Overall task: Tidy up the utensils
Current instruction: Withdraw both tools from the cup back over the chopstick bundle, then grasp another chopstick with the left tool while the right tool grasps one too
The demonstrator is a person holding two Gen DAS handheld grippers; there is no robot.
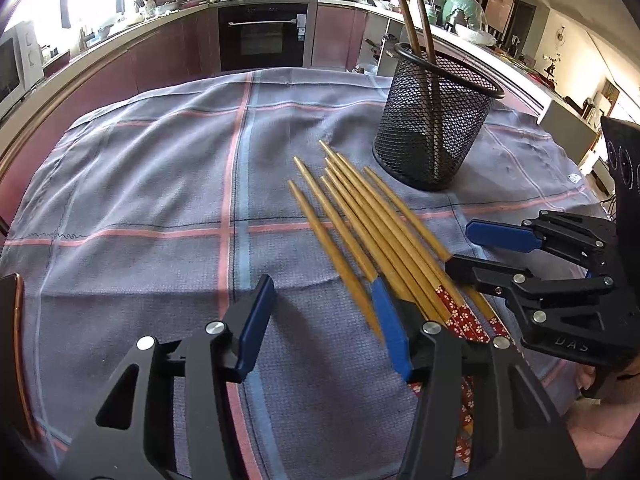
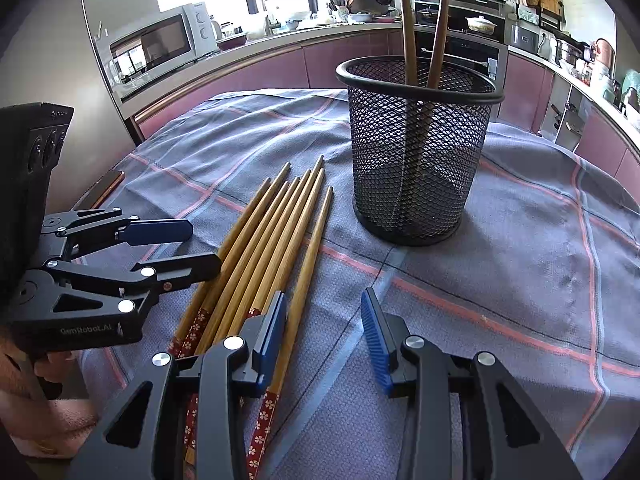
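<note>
Several bamboo chopsticks (image 1: 360, 216) (image 2: 272, 232) with red flowered ends lie fanned on the cloth. Beyond them stands a black mesh cup (image 1: 432, 132) (image 2: 416, 160) holding two dark brown chopsticks (image 1: 420, 12) (image 2: 408, 20). My left gripper (image 1: 322, 284) (image 2: 206, 244) is open, and its right pad (image 1: 390, 328) sits over the left side of the pile. The leftmost stick runs along that pad's inner side. My right gripper (image 2: 324, 296) (image 1: 460, 245) is open too. The rightmost chopstick lies between its jaws, close to the left pad (image 2: 272, 332).
A plaid grey-blue cloth (image 1: 160, 180) (image 2: 520, 260) covers the table. A dark flat object with a copper edge (image 1: 12, 340) (image 2: 104, 188) lies at the table's left edge. A hand (image 2: 52, 368) holds the left gripper. Kitchen counters, an oven and a microwave stand behind.
</note>
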